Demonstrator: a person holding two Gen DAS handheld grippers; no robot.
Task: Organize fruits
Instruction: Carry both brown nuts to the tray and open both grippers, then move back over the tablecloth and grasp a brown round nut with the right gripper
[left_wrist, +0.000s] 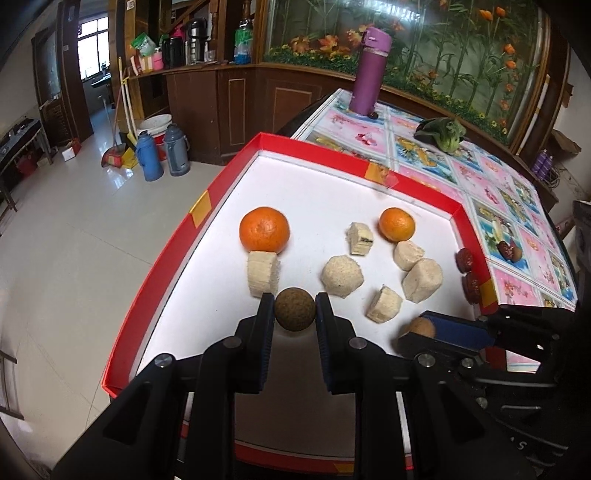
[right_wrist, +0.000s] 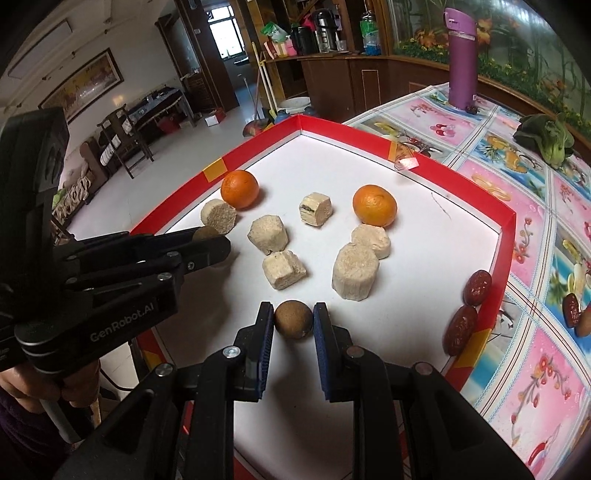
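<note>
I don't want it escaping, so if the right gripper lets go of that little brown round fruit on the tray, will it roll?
Probably. The brown fruit looks nearly spherical and the white tray floor looks smooth. The tray's red rim would likely stop it. Its matte skin suggests the right gripper pads won't slip.

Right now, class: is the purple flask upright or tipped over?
Upright. The purple flask stands on its base on the patterned tablecloth, lid at the top, beyond the red tray.

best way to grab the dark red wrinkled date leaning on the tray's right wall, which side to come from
Probably grip the dark red wrinkled date across its narrow middle, coming from above. It is oblong and rests against the red cardboard tray wall, with a second date close below it, so a sideways approach looks blocked. Both tongs are shut on brown balls now.
</note>
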